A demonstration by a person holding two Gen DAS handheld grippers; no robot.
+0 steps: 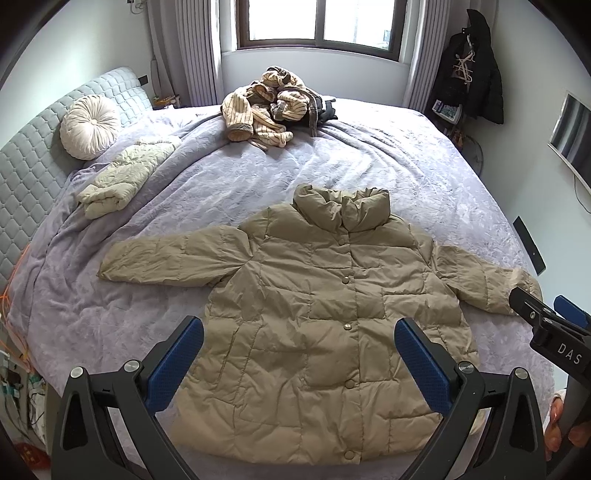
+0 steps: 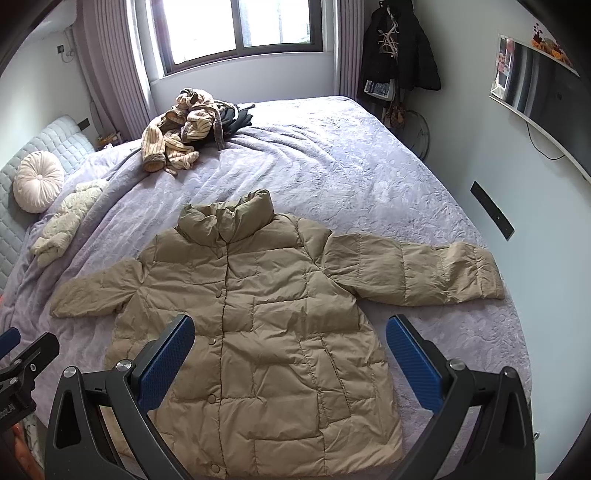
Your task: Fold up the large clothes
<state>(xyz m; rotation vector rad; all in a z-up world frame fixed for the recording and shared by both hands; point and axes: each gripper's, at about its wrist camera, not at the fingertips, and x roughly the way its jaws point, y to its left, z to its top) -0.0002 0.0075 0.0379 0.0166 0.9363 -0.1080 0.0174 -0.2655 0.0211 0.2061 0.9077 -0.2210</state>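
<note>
A: Layout, biggest first?

B: Large bed with a lilac quilted cover (image 1: 388, 173), grey padded headboard (image 1: 33, 155) on the left. Task item: khaki quilted puffer jacket with snap buttons (image 1: 314, 317), flat on the near half of the bed, front up, snapped shut, collar pointing toward the window (image 1: 317, 22), both sleeves spread out sideways.

A: Other clothes?

B: Heap of cream striped garments mixed with dark pieces (image 1: 269, 107) at the far edge of the bed, well apart from the jacket. Folded cream puffy garment (image 1: 122, 177) near the headboard, just beside a round cream pleated cushion (image 1: 88, 125). Black coat hanging in the far right corner (image 1: 472, 70).

A: Containers?

B: None visible. Everything lies straight on the bed cover.

A: Grippers?

B: Left hand-held gripper (image 1: 299, 362): blue pads wide apart, nothing between them, hovering over the jacket's lower half. Right hand-held gripper (image 2: 290, 354): same, jaws spread, empty, over the jacket's lower right side. In the left wrist view its tip (image 1: 543, 317) sits close to the right sleeve cuff; contact not clear.

A: Anything cut off or unclear?

B: Jacket hem partly hidden behind the gripper frames in both views. Contents of the dark pieces in the heap unreadable. Fingertips (image 1: 554, 435) of the person barely show at the lower right edge. Wall screen (image 2: 535, 85) cut by the frame edge. Cables and clutter at lower left (image 1: 14, 373) too small to identify.
</note>
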